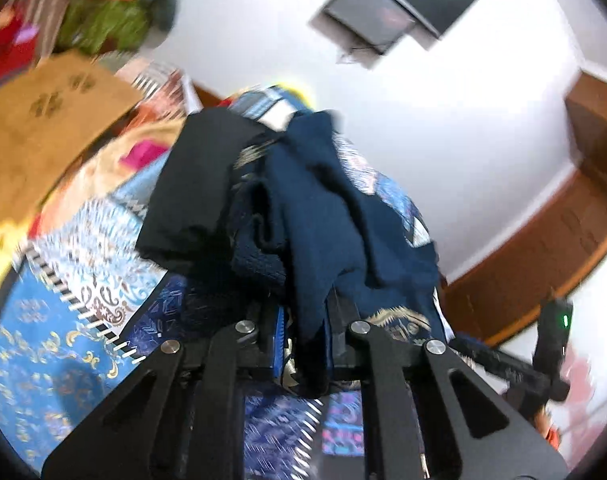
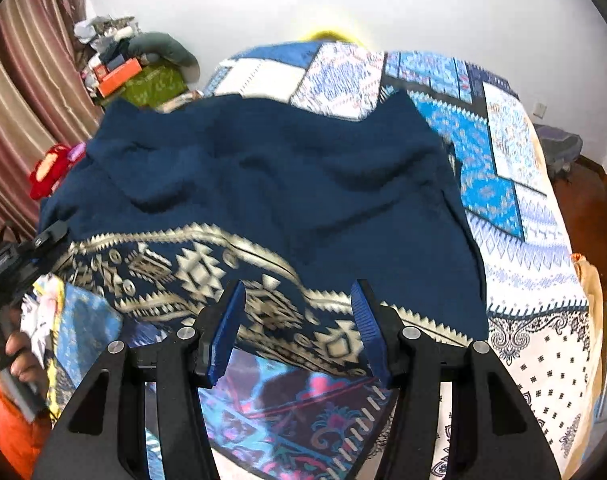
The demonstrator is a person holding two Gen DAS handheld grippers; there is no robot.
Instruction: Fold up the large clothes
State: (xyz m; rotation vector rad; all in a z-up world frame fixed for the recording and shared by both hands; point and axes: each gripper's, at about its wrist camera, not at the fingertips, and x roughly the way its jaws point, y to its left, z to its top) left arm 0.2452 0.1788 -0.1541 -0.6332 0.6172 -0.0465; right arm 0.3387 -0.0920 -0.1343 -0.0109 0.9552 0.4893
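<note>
One navy sweater [image 2: 263, 184] on patchwork bedspread [image 2: 503, 184], cluttered orange box [image 2: 119, 74] behind

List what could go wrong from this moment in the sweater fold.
1. The left tongs pinch only a narrow bunch of the navy sweater, which could slip free.
2. The right tongs stand open over the patterned hem without gripping it, so a one-sided lift may drag the fold crooked.
3. The sweater may rumple the patchwork bedspread.
</note>
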